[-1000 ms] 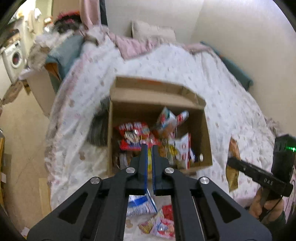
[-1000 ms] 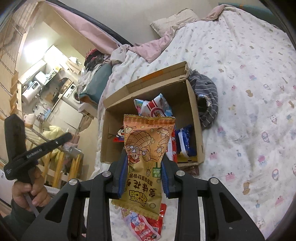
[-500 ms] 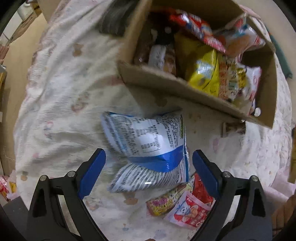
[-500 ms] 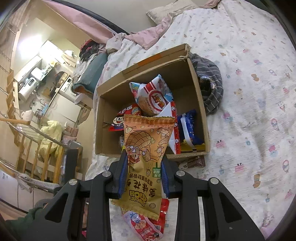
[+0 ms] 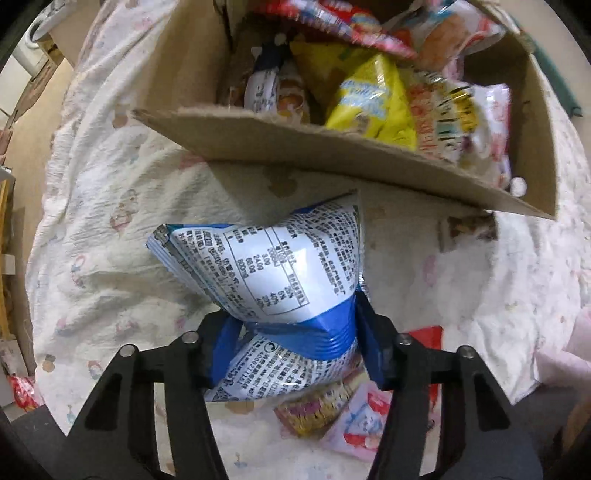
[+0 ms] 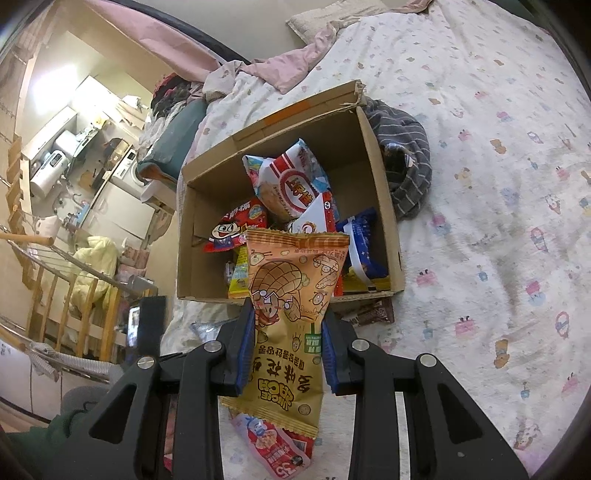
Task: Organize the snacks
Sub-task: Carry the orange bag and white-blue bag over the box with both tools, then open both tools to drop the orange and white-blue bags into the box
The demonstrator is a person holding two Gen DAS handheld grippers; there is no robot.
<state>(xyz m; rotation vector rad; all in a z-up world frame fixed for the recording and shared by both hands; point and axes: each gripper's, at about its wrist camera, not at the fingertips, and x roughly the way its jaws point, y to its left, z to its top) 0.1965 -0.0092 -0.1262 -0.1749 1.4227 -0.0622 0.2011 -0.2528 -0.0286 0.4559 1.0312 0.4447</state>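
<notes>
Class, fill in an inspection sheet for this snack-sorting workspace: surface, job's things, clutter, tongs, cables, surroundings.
Surface: white cartoon-print bedsheet, wrinkled.
Job's things: open brown cardboard box holding snack packets; more packets loose on the sheet in front of it.
Clutter: grey striped cloth beside the box.
Tongs: left tongs closing around a blue-and-white snack bag; right tongs shut on an orange peanut packet.
Cables: nothing seen.
Surroundings: pillow, wooden drying rack, kitchen appliances.

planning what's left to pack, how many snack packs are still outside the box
5 visible: blue-and-white bag between the closing left gripper pads, peanut pack in the right gripper, brown wrapper by the cardboard box, two packets nearer. More may be hidden.
</notes>
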